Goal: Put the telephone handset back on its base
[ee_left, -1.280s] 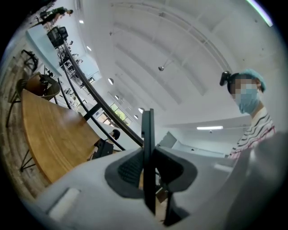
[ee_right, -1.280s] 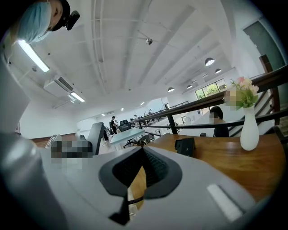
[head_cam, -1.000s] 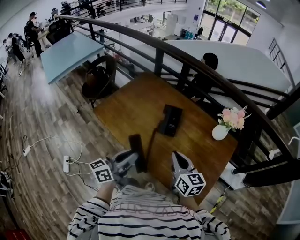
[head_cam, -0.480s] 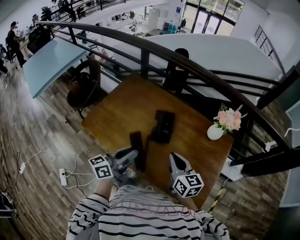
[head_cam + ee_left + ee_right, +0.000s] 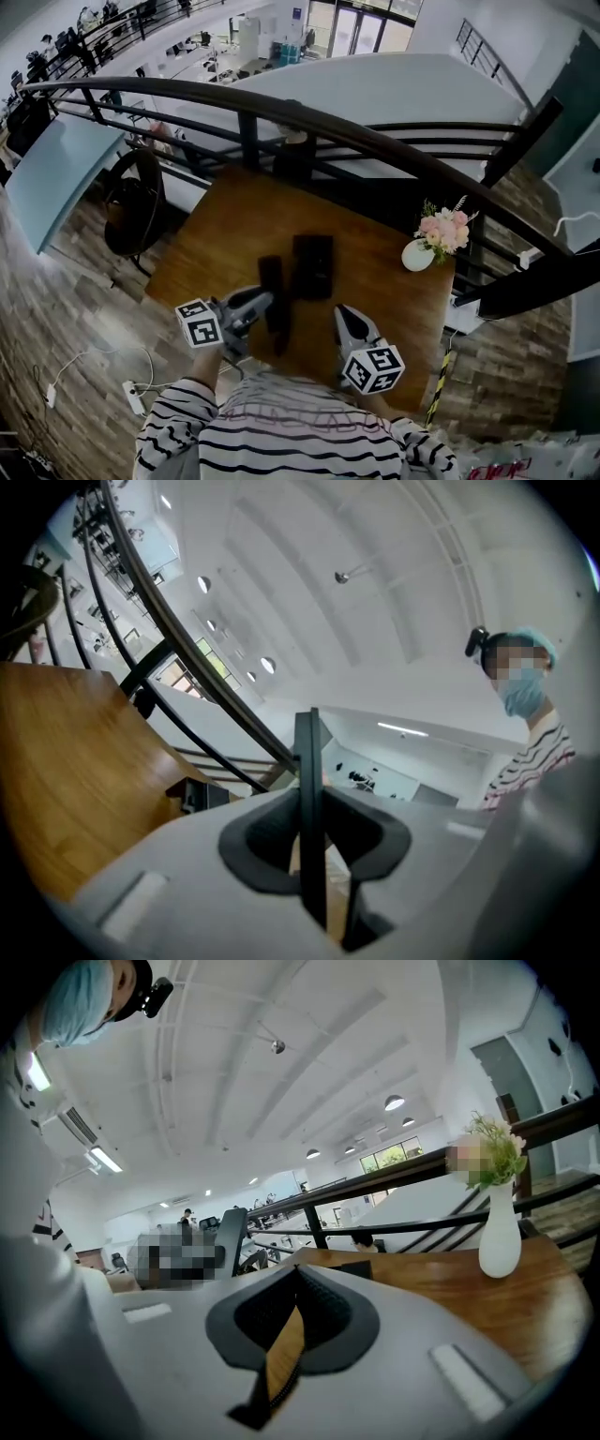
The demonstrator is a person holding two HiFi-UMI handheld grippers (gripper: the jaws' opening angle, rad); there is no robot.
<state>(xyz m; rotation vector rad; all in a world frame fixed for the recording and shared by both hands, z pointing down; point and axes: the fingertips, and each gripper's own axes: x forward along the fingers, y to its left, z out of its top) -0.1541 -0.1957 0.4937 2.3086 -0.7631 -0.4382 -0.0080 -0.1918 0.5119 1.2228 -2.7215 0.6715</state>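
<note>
The black telephone base (image 5: 312, 267) lies in the middle of the wooden table (image 5: 225, 234). My left gripper (image 5: 266, 309) is shut on the black handset (image 5: 272, 277), which hangs just left of the base and lengthwise beside it. In the left gripper view the handset (image 5: 307, 752) shows edge-on as a thin dark bar clamped between the pads, with the base (image 5: 197, 796) ahead to the left. My right gripper (image 5: 343, 316) hovers over the table's near edge, right of the handset. Its jaws (image 5: 295, 1288) are shut with nothing between them, and the base (image 5: 356, 1267) lies beyond.
A white vase of pink flowers (image 5: 419, 251) stands near the table's right edge, also in the right gripper view as the vase (image 5: 499, 1232). A dark curved railing (image 5: 281, 108) runs behind the table. A black chair (image 5: 131, 202) stands at the left.
The left gripper has carried the handset closer to the base, so it now hangs right beside it. The right gripper has moved along too, and the head view has swung round the table.
</note>
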